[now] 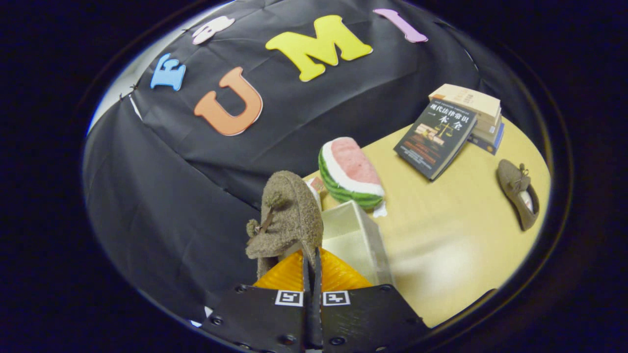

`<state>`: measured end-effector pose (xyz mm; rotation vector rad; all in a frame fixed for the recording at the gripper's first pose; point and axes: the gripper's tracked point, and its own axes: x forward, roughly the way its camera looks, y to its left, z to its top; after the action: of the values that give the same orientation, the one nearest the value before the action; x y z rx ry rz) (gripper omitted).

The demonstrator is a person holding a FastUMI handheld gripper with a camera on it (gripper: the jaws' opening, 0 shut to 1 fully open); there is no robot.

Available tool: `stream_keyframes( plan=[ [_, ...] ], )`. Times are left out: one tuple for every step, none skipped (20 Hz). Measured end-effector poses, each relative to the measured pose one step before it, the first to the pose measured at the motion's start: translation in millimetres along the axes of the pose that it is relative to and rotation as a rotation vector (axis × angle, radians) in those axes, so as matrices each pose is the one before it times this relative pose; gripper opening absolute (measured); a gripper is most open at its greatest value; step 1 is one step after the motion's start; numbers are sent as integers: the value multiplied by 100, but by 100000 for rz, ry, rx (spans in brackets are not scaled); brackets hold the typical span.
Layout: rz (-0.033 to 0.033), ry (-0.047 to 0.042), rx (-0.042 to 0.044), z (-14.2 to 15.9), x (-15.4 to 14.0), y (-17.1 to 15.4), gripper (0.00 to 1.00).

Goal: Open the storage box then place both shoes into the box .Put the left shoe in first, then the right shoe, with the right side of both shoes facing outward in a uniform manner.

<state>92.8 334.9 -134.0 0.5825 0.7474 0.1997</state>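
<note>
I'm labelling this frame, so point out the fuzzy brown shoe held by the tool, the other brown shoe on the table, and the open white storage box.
Fuzzy brown held shoe (289, 215), gripper view, upper.
Brown table shoe (515, 191), gripper view, side.
White storage box (365, 233), gripper view, wall.

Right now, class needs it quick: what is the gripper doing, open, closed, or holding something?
Gripper: closed, holding a brown shoe by its edge, lifted beside the open storage box.
</note>
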Motion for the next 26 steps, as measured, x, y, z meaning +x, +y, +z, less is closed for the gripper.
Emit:
stream_keyframes(
  plan=[
    [-510,1655,-273,-1196,1006,413,0],
    [-510,1600,97,-971,934,190,0],
    [-936,2215,678,-891,658,174,0],
    [-684,1963,763,-922,804,8,0],
    [-1238,1591,859,-711,703,-156,0],
    [-1392,1147,906,-523,651,-240,0],
    [-1417,827,669,-569,487,-249,0],
    [-1041,542,700,-348,449,-310,0],
    [-956,68,1020,-277,543,-272,0],
    [-780,163,665,-282,485,-168,0],
    [-562,424,308,-194,550,-244,0],
    [-614,558,676,-187,619,-201,0],
    [-339,651,843,-239,530,-124,0],
    [94,641,782,-198,416,-4,0],
    [357,216,174,-86,335,33,0],
    [330,488,-561,-215,335,161,0],
    [-301,558,-953,-185,281,6,0],
    [-533,467,-966,-88,342,-82,0],
    [-552,469,-838,-150,300,-123,0],
    [-1135,678,-1085,-155,276,-257,0],
    [-1210,866,-767,-256,546,-154,0],
    [-1510,539,-1303,64,-77,-268,0],
    [-1721,697,-1741,-115,578,-261,1],
    [-584,1100,-1522,-108,278,-150,1],
    [-1022,1498,-1311,-444,493,-118,5],
    [-302,1808,-305,-452,262,-36,5]
  ],
)
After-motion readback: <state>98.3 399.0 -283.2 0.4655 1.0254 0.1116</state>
